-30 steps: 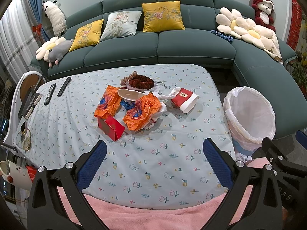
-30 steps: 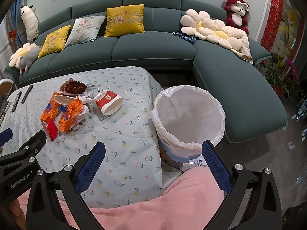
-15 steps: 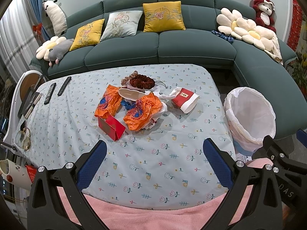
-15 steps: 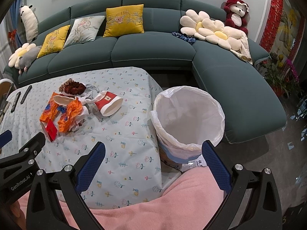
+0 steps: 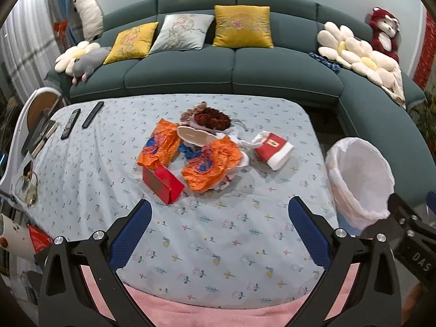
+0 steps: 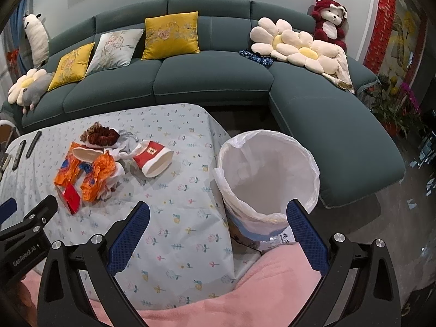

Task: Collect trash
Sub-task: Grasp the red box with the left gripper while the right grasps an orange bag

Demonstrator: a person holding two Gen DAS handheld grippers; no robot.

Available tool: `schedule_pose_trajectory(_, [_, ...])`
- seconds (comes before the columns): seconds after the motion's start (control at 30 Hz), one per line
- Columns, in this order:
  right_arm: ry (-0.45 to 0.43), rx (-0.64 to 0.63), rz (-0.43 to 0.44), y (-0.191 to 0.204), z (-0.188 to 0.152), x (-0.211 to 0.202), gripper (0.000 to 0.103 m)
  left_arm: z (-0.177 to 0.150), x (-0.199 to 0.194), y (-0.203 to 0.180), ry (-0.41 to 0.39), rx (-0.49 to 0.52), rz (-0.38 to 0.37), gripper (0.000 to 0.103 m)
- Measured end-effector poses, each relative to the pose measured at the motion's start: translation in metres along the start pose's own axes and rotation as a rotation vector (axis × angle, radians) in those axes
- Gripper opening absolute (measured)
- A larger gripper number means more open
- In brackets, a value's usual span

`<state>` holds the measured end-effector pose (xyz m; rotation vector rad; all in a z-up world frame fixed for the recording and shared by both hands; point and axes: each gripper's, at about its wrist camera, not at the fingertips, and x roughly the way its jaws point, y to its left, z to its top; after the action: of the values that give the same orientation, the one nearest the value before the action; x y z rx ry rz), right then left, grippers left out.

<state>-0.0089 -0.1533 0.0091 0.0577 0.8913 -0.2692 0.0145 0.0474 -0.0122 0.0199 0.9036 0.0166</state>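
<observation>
A heap of trash lies mid-table: two crumpled orange wrappers (image 5: 211,163) (image 6: 96,174), a small red box (image 5: 163,184) (image 6: 70,194), a tipped red-and-white paper cup (image 5: 273,147) (image 6: 153,158), a white dish (image 5: 194,135) and a dark brown ring-shaped lump (image 5: 214,118). A bin lined with a white bag (image 5: 358,179) (image 6: 268,179) stands on the floor off the table's right edge. My left gripper (image 5: 219,223) hovers open over the near table, short of the heap. My right gripper (image 6: 218,226) is open, nothing between its fingers, over the table corner beside the bin.
Two remotes (image 5: 80,118) and a book (image 5: 41,136) lie at the table's far left. A teal sofa (image 5: 231,73) with cushions and plush toys wraps the back and right. Pink cloth (image 6: 245,294) fills the near edge. The table wears a floral cloth (image 5: 218,245).
Both views have shifted only slightly; the grippers stay open and nothing on the table has moved.
</observation>
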Motion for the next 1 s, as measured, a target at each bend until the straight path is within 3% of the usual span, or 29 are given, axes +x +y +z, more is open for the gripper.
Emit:
schedule_pose_trajectory(0.17, [-0.014, -0.005, 0.004, 0.015, 0.005, 0.011, 0.096, 0.005, 0.024, 0.025, 0.023, -0.024, 0.013, 0.096])
schedule_pose_trajectory(0.5, [0.025, -0.043, 0.078, 0.073, 0.024, 0.059, 0.096, 0.017, 0.096, 0.101, 0.121, -0.179, 0.070, 0.096])
schedule_pose_trajectory(0.63, [0.048, -0.063, 0.108, 0.099, 0.032, 0.078, 0.096, 0.023, 0.128, 0.121, 0.171, -0.230, 0.049, 0.094])
schedule_pose_trajectory(0.83, [0.092, -0.115, 0.148, 0.147, 0.036, 0.110, 0.096, 0.025, 0.173, 0.138, 0.260, -0.305, 0.006, 0.077])
schedule_pose_trajectory(1.0, [0.130, -0.152, 0.184, 0.184, 0.036, 0.131, 0.093, 0.020, 0.197, 0.143, 0.316, -0.326, -0.022, 0.052])
